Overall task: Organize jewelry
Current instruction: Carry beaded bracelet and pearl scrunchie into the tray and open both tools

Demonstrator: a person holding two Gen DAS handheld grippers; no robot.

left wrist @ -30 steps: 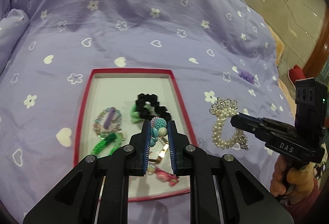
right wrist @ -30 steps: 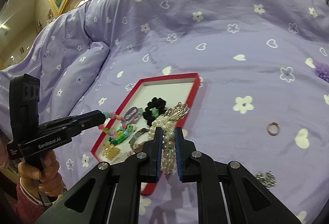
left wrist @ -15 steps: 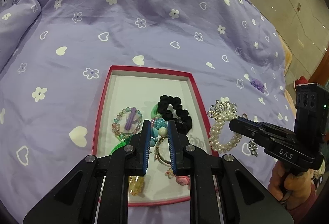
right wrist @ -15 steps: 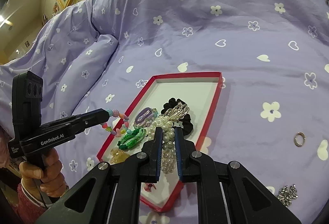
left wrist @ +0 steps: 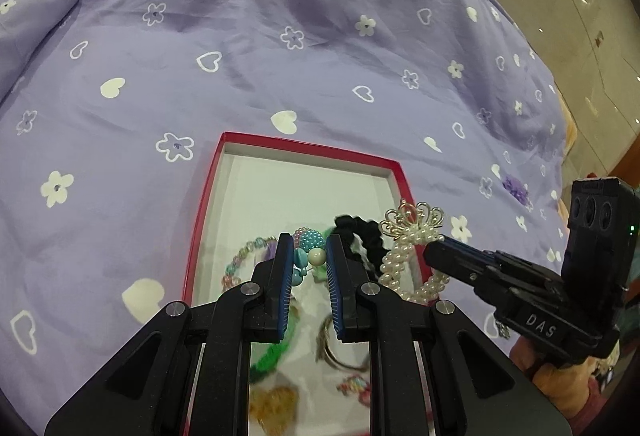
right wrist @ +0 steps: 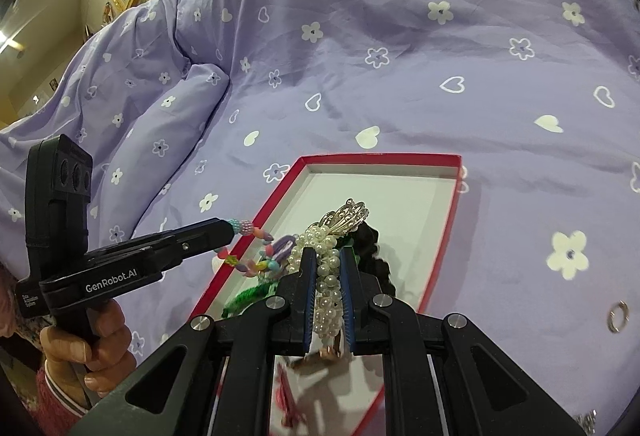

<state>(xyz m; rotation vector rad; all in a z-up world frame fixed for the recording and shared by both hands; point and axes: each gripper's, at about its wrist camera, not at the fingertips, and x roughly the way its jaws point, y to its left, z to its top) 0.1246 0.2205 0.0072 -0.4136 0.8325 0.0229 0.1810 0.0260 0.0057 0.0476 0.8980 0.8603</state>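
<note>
Both grippers hovering over the red-rimmed white tray point(right wrist: 440, 232), left gripper point(left wrist: 307, 268) jaws pinching a pastel beaded strand point(left wrist: 308, 241), right gripper point(right wrist: 327, 278) jaws clamping a white pearl bracelet with silver crown charm point(right wrist: 326, 248); dangling loops are risking tangling or snagging the black scrunchie point(left wrist: 362, 232) on release.

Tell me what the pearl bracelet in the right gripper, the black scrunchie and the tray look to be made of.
Pearl bracelet: glossy white round beads, probably faux pearl, topped by a shiny, pale gold-toned, metal-looking filigree crown.
Black scrunchie: matte ruffled fabric, light-absorbing, seemingly gathered over elastic.
Tray: likely cardboard, with thin straight red walls and a smooth white floor inside.
</note>
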